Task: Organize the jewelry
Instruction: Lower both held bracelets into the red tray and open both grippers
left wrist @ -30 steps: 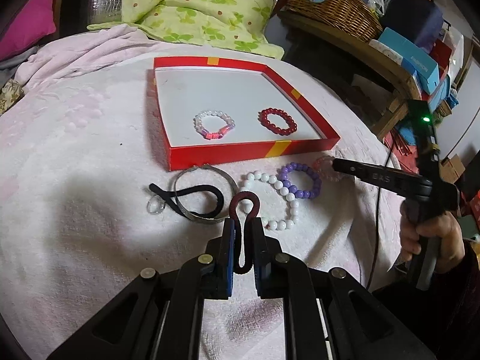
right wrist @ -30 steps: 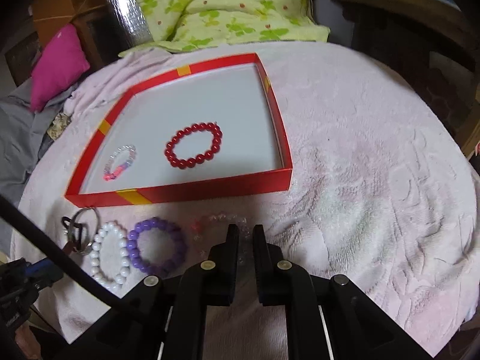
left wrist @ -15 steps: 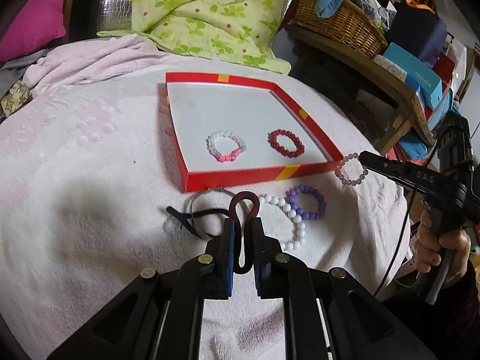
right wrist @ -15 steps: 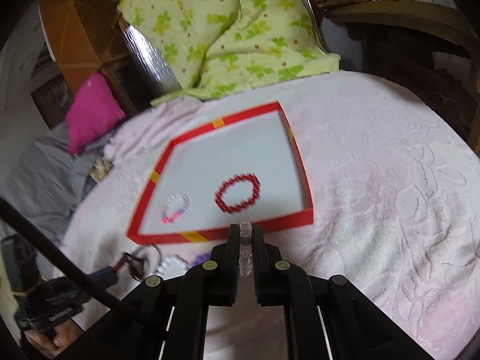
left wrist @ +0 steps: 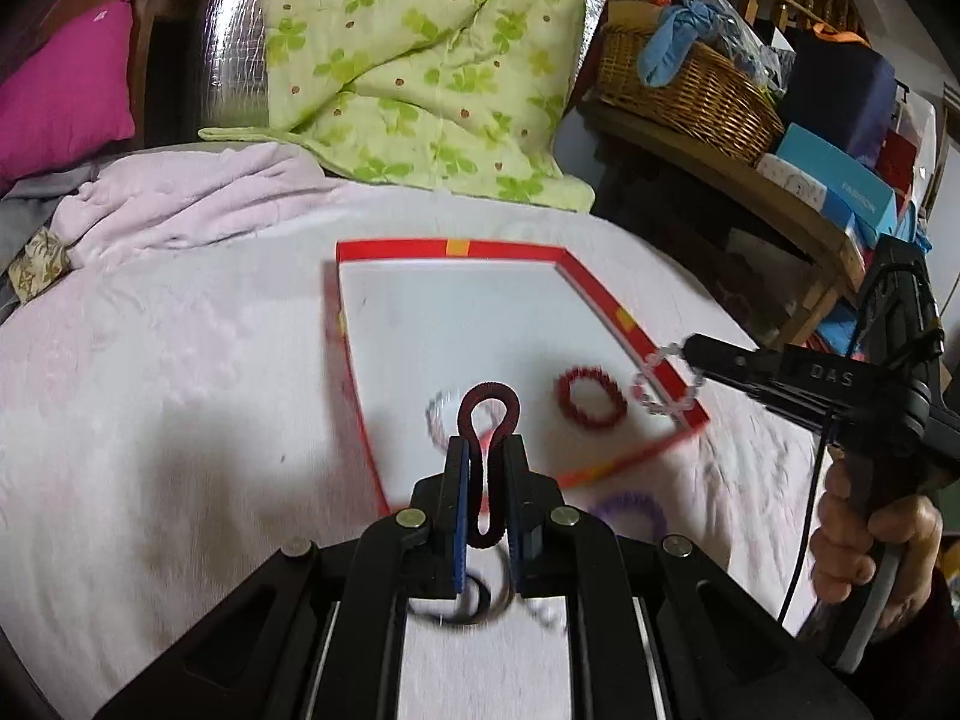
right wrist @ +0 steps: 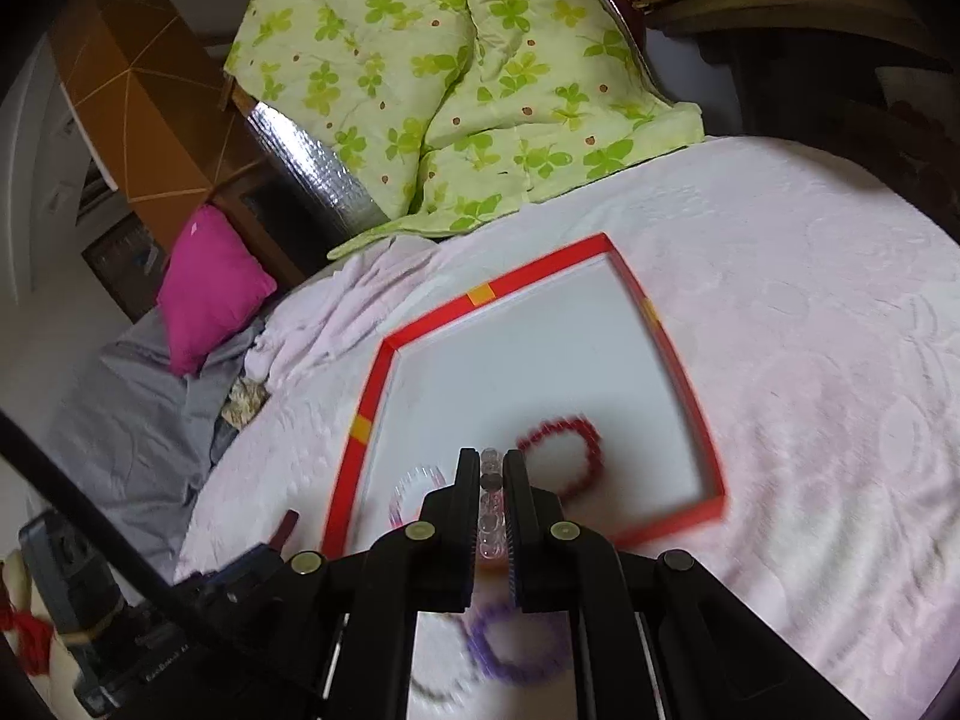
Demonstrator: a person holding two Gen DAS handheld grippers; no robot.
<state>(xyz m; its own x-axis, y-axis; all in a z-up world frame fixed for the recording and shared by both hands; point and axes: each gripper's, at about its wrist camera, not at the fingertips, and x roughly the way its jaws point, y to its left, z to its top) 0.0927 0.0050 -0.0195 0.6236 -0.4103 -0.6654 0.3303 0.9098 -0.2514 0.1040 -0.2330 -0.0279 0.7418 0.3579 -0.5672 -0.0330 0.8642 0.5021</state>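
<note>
Left gripper (left wrist: 485,450): jaws pressed onto a dark red coiled hair tie (left wrist: 487,420), squeezed flat between the pads, its free loop standing out past the fingertips. Tie hangs clear of the surface, in front of the near left part of the red tray (left wrist: 450,248).

Right gripper (right wrist: 493,468): jaws clamped on a clear beaded bracelet (right wrist: 491,480), seen edge-on as a column of beads between the fingers. In the left wrist view the same bracelet (left wrist: 666,384) dangles as a ring from the right gripper's tip (left wrist: 696,354), over the tray's right rim near its near right corner. A hand (left wrist: 864,540) grips the right gripper's handle at the picture's right edge.

Tray: shallow, red rim with yellow patches, white floor, lying on a pale pink blanket (left wrist: 150,390). Inside it, toward the near edge, a red bead bracelet (left wrist: 591,399) lies flat. To its left a pale bracelet with a pink spot (right wrist: 414,495), blurred, partly hidden by the hair tie in the left wrist view.

Outside the tray, on the blanket by its near edge: a purple bead bracelet (right wrist: 516,642), blurred. Dark rings (left wrist: 474,600) lie below the left gripper's fingers, too smeared to tell apart.

Behind the blanket's far edge: green floral quilt (left wrist: 420,60), pink cushion (left wrist: 60,90) far left, wicker basket (left wrist: 690,90) on a shelf far right.
</note>
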